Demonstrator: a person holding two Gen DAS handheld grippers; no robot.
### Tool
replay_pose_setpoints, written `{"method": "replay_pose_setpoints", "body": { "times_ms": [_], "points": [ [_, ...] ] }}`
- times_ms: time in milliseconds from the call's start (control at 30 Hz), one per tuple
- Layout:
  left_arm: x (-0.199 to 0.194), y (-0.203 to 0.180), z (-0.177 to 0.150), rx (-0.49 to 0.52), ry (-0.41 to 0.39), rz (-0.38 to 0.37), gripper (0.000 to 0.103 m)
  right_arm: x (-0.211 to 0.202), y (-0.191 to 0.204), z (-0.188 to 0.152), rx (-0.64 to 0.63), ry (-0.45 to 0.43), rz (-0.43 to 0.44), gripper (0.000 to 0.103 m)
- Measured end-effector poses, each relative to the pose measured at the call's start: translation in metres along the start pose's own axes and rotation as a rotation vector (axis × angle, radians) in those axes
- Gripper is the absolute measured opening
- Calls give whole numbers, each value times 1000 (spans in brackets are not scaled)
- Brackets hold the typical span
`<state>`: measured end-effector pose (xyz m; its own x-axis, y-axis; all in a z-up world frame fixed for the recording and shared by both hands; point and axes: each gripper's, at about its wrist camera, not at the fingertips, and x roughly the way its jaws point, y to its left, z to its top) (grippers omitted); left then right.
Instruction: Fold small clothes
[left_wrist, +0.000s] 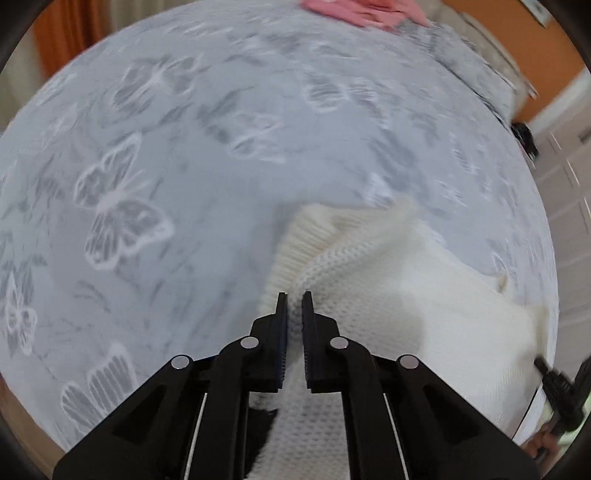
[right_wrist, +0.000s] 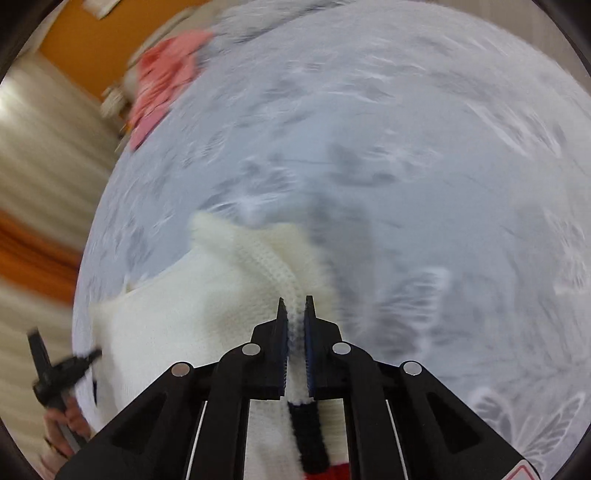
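Observation:
A small white knit sweater (left_wrist: 399, 295) with a ribbed hem hangs over a grey bed cover with butterfly print (left_wrist: 192, 177). My left gripper (left_wrist: 294, 295) is shut on a fold of the sweater's knit edge. My right gripper (right_wrist: 295, 300) is shut on another fold of the same sweater (right_wrist: 177, 314), which stretches between the two grippers. A black and red stripe of the sweater (right_wrist: 310, 435) shows under the right gripper. The right gripper appears at the lower right of the left wrist view (left_wrist: 561, 384), the left gripper at the lower left of the right wrist view (right_wrist: 62, 373).
A pink garment (left_wrist: 362, 11) lies at the far edge of the bed, also in the right wrist view (right_wrist: 162, 81). The bed cover (right_wrist: 406, 166) fills most of both views. An orange wall, pale curtains (right_wrist: 44, 155) and white cupboard doors (left_wrist: 565, 192) surround the bed.

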<state>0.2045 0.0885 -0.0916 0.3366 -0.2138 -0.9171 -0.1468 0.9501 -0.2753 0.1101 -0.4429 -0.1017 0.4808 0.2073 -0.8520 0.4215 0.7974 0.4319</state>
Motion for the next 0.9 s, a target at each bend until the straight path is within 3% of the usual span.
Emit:
{"method": "replay_pose_setpoints", "body": {
  "times_ms": [100,200,233,267,367,467,533,633,700,733,767,800,833,900],
  "points": [
    [10,-1,2,20,9,31,8,19,-3,-5,-41,83,-35,7],
    [2,-7,2,21,7,35,19,-7,17,-9,-66,23,-6,12],
    [-6,-4,1,-13,17,3,38,-16,21,-11,-67,10,-8,19],
    [-14,-2,-1,-36,17,-5,56,-26,23,-17,-78,-4,-14,34],
    [-53,13,-21,-44,-69,-30,76,-51,25,-48,-130,-24,-30,66],
    [-67,29,-51,-33,-50,-52,84,-54,8,-94,-108,60,5,67],
    [-60,40,-76,-66,7,-55,87,-43,-2,-116,-61,116,7,68],
    [-43,46,-101,-129,72,-29,87,-24,-15,-133,33,158,49,68],
    [-32,49,-113,-178,108,-59,84,-17,-18,-135,86,152,80,68],
    [-24,49,-118,-206,132,-72,72,-15,-19,-134,123,146,117,57],
    [-23,49,-120,-209,135,-47,54,-14,-19,-132,148,157,145,16],
    [-24,47,-120,-202,131,-25,40,-13,-17,-130,165,173,162,15],
    [-28,48,-118,-216,143,-68,16,-23,-12,-126,159,151,162,14],
    [-42,54,-114,-272,163,-111,14,-53,-1,-120,99,89,154,13]
  ]
}}
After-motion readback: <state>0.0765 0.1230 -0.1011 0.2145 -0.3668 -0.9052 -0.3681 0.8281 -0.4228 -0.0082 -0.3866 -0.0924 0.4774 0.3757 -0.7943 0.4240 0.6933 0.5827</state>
